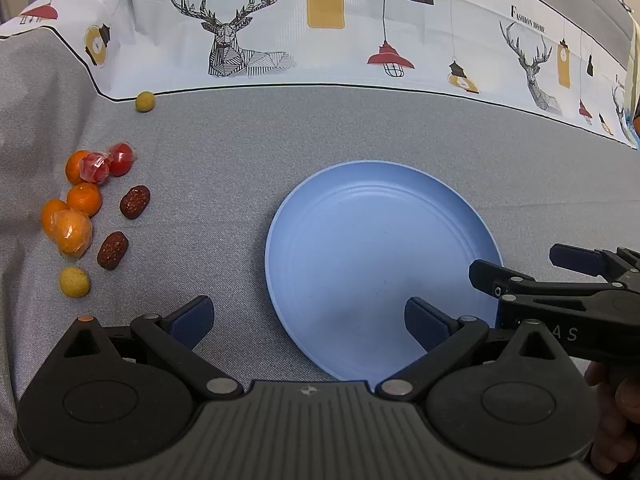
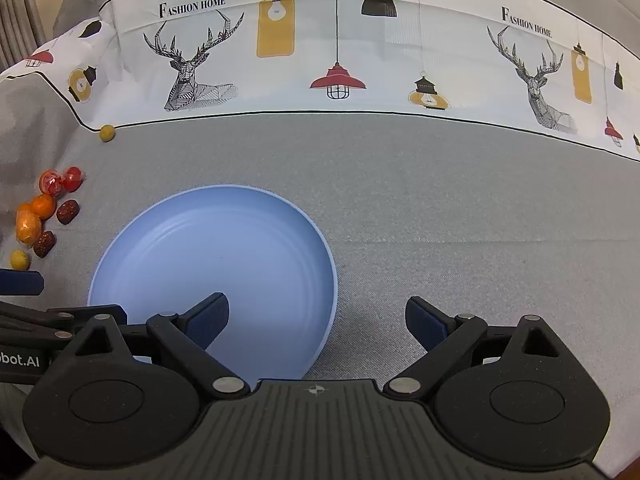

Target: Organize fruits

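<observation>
Your left gripper [image 1: 308, 322], jaws spread wide and empty like your right gripper's [image 2: 316, 322], is nearer the fruit cluster [image 1: 86, 208] lying left of its jaws, beyond the empty blue plate [image 1: 380, 264].

round blue plastic plate [image 1: 380, 264] on grey woven tablecloth [image 1: 360, 128] | cluster of small orange, red and brown fruits [image 1: 86, 208] left of plate, well apart | lone yellow round fruit [image 1: 144, 101] behind cluster, at cloth's printed border
</observation>
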`<state>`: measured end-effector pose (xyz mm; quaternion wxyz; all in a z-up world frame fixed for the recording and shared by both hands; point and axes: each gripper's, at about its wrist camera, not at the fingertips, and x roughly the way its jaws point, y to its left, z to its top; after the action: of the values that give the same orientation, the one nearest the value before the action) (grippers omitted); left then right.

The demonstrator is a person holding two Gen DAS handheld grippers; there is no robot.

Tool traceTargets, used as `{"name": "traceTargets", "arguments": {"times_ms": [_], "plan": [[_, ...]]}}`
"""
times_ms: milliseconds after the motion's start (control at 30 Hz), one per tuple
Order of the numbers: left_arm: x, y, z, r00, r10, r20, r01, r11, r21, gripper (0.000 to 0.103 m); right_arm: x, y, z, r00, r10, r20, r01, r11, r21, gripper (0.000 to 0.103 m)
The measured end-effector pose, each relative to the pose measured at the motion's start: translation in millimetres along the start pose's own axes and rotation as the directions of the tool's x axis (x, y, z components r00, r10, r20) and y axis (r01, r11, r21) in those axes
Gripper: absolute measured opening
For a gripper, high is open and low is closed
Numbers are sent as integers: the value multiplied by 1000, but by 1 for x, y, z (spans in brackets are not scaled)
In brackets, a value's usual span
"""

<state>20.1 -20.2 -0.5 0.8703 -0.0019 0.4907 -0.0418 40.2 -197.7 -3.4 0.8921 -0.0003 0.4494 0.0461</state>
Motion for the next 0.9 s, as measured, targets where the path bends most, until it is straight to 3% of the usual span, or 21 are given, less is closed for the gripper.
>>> {"name": "traceTargets", "arguments": {"times_ms": [267, 467, 533, 600, 667, 700, 767, 900], "plan": [[0, -1, -1, 1000, -1, 0, 1, 1000, -1, 102, 0, -1, 0, 1000, 1, 2, -1, 1000, 2, 90], [-3, -4, -3, 1000, -16, 7, 16, 1000, 1, 101, -2, -2, 1, 1000, 17, 11, -18, 1000, 8, 75], [-10, -1, -3, 999, -39, 24, 40, 999, -14, 92, -3, -2, 3, 1000, 25, 17, -25, 1000, 12, 67], [-17, 5, 0, 997, -65, 33, 66, 998, -24, 56, -4, -2, 5, 999, 40, 26, -41, 999, 23, 54], [-27, 11, 6, 995, -90, 44, 90, 996, -10, 30, -6, -1, 7, 997, 59, 44, -61, 997, 37, 45], [-33, 15, 11, 994, -94, 54, 94, 996, 0, 25, -8, 0, 8, 996, 68, 54, -71, 997, 43, 40], [-47, 27, 21, 992, -91, 90, 90, 996, 17, 24, -11, 5, 11, 993, 90, 78, -94, 994, 51, 34], [-60, 65, 42, 991, -33, 131, 32, 999, 12, 23, -21, 20, 15, 979, 154, 132, -159, 987, 32, 34]]}}
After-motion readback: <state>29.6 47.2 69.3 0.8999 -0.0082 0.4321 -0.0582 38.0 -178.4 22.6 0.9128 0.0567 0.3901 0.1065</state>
